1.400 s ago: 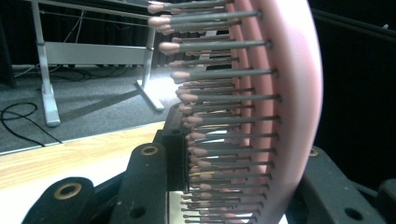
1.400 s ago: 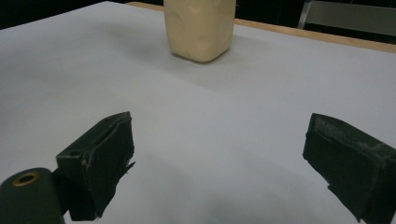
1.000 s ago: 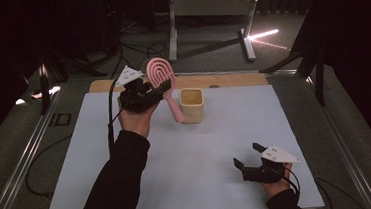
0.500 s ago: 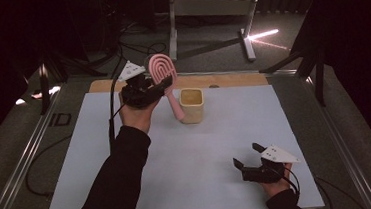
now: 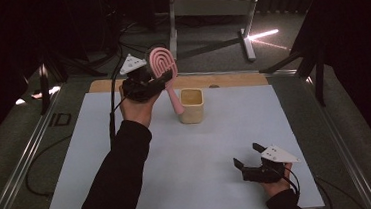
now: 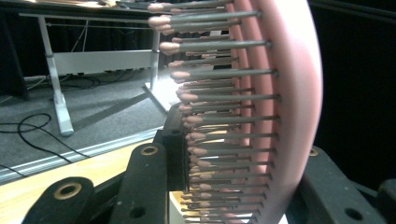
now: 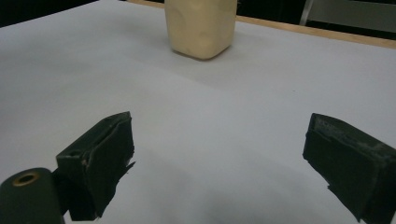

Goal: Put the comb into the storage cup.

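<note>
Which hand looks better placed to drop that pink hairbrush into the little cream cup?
The left. Its gripper is already shut on the pink hairbrush, whose handle tip hangs beside the cream cup. The right gripper rests open near the table's front edge, holding nothing.

A white sheet (image 5: 179, 175) covers the wooden table (image 5: 231, 79); a cream cup (image 5: 192, 105) stands on it.
</note>
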### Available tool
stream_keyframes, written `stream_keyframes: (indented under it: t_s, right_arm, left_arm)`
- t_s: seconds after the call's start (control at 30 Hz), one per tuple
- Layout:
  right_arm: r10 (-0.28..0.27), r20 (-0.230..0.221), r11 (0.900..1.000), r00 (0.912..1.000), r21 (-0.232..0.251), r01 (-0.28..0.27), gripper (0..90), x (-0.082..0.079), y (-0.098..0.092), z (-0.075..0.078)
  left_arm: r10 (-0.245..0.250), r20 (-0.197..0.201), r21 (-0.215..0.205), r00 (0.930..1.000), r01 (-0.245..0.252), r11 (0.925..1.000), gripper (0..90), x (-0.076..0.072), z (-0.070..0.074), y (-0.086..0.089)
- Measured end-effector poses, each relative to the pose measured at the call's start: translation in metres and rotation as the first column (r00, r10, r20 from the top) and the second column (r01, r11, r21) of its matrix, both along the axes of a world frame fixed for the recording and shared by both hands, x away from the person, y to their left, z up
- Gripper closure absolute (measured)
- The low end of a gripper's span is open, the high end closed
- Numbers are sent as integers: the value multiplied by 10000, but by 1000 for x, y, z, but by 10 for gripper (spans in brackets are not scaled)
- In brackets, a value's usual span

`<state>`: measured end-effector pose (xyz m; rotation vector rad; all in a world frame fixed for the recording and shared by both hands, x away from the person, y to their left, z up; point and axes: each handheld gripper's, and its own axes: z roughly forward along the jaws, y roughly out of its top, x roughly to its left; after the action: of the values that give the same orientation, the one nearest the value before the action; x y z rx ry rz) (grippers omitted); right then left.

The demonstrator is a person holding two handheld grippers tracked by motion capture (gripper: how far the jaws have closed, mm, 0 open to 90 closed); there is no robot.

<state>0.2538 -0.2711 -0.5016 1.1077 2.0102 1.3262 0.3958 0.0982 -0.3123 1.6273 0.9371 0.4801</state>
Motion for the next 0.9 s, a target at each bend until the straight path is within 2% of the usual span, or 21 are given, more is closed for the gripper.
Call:
stream_keyframes:
  t_s: [0.53, 0.9]
  right_arm:
    - [-30, -12, 10000, 10000, 11, 30, 87, 0, 0, 0]
    - [-48, 5, 10000, 10000, 45, 48, 87, -1, 0, 0]
  left_arm:
    - [399, 32, 281, 9992, -400, 9988, 644, 13, 1, -6]
    - [589, 47, 157, 9983, -589, 9981, 644, 19, -1, -9]
